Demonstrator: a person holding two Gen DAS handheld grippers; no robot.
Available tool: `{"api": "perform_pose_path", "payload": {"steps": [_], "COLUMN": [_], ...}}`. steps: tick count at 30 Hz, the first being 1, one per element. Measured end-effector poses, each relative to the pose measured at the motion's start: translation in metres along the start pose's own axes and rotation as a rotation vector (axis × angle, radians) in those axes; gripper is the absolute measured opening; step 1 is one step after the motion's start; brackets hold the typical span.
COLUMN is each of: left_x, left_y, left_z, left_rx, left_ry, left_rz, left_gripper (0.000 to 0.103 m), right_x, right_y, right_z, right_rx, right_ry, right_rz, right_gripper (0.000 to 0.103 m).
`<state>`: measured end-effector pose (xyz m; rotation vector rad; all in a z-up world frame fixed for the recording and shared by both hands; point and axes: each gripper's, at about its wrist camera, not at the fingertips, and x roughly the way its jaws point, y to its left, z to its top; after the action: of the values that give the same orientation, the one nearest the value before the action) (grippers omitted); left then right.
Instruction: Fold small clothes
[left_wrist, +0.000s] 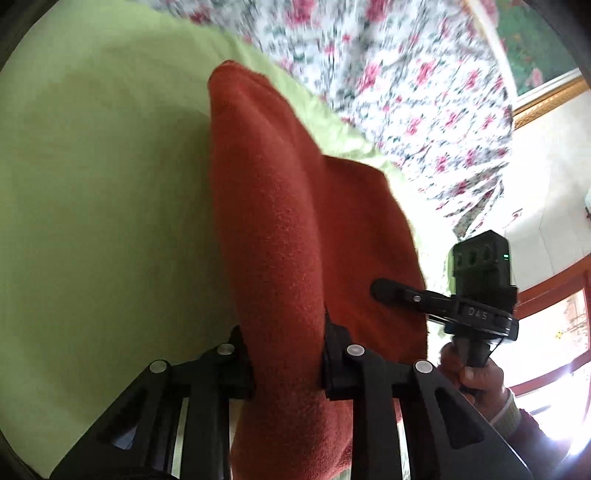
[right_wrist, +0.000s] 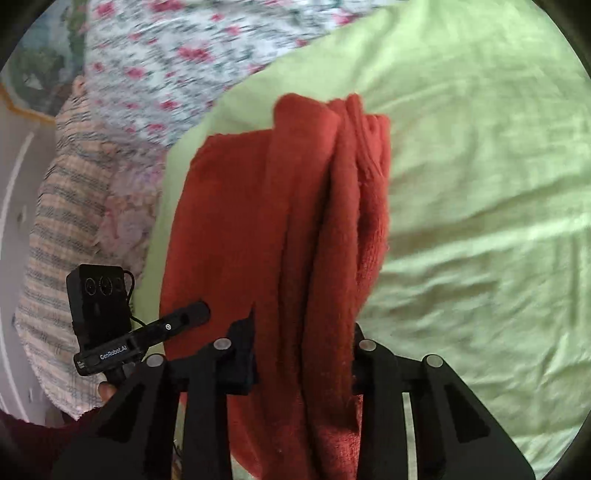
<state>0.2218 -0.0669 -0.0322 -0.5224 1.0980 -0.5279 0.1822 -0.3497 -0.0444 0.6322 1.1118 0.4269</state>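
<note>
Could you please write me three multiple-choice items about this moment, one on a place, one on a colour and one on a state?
1. What does the red garment lie on?
A. a light green sheet
B. a wooden floor
C. a glass table

2. What colour are the flowers on the patterned fabric beyond the sheet?
A. blue
B. pink-red
C. yellow

3. How do the jaws of the left gripper and right gripper stand?
A. both wide open on nothing
B. only the left holds cloth
C. each closed on a bunch of the garment

Answers: 1 A, the green sheet surrounds the garment. 2 B, the blooms are pink-red on white. 3 C, red cloth fills the gap between each pair of jaws.
</note>
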Motion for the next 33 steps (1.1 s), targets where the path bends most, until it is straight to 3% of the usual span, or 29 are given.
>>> {"api": "perform_pose_path", "payload": {"steps": [7, 12, 14, 15, 17, 19, 20, 24, 25, 27, 31, 32, 33], "left_x": [-0.098, -0.122, -0.119, -0.119, -0.127, -0.136, -0.141, -0.157, -0.160, -0.163, -0.149, -0.146, -0.142], "left_y": [0.056, 0.100, 0.114, 0.119, 0.128, 0.131, 0.132, 0.138, 0.137, 0.141, 0.132, 0.129, 0.125], "left_z": [-0.031, -0.048, -0.054, -0.058, -0.065, -0.070, -0.073, -0.078, -0.079, -0.079, -0.067, -0.065, -0.063], "left_rx": [-0.055, -0.137, -0.172, -0.189, -0.233, -0.262, -0.273, -0.304, -0.303, -0.294, -0.261, -0.255, -0.251], "left_ry": [-0.073, -0.089, -0.066, -0.059, -0.073, -0.100, -0.115, -0.154, -0.161, -0.157, -0.130, -0.124, -0.118], "left_rz": [0.097, 0.172, 0.219, 0.243, 0.237, 0.229, 0.237, 0.235, 0.235, 0.242, 0.262, 0.267, 0.270], "left_gripper": [0.023, 0.027, 0.034, 0.041, 0.047, 0.060, 0.060, 0.060, 0.060, 0.060, 0.060, 0.060, 0.060], "right_x": [0.053, 0.105, 0.124, 0.130, 0.135, 0.126, 0.120, 0.079, 0.072, 0.069, 0.102, 0.108, 0.112], "right_y": [0.062, 0.096, 0.101, 0.100, 0.096, 0.097, 0.098, 0.112, 0.117, 0.130, 0.128, 0.121, 0.118], "right_z": [-0.022, -0.038, -0.040, -0.041, -0.042, -0.042, -0.042, -0.040, -0.039, -0.037, -0.032, -0.032, -0.030], "right_rx": [-0.057, -0.100, -0.111, -0.113, -0.099, -0.084, -0.096, -0.151, -0.164, -0.182, -0.157, -0.140, -0.117], "right_ry": [0.074, 0.138, 0.161, 0.169, 0.177, 0.163, 0.148, 0.007, -0.025, -0.047, 0.038, 0.052, 0.065], "right_rz": [0.117, 0.141, 0.096, 0.055, 0.008, -0.018, -0.050, -0.165, -0.167, -0.123, -0.141, -0.146, -0.145], "right_gripper": [0.032, 0.032, 0.034, 0.042, 0.048, 0.056, 0.060, 0.061, 0.060, 0.042, 0.033, 0.018, 0.011]}}
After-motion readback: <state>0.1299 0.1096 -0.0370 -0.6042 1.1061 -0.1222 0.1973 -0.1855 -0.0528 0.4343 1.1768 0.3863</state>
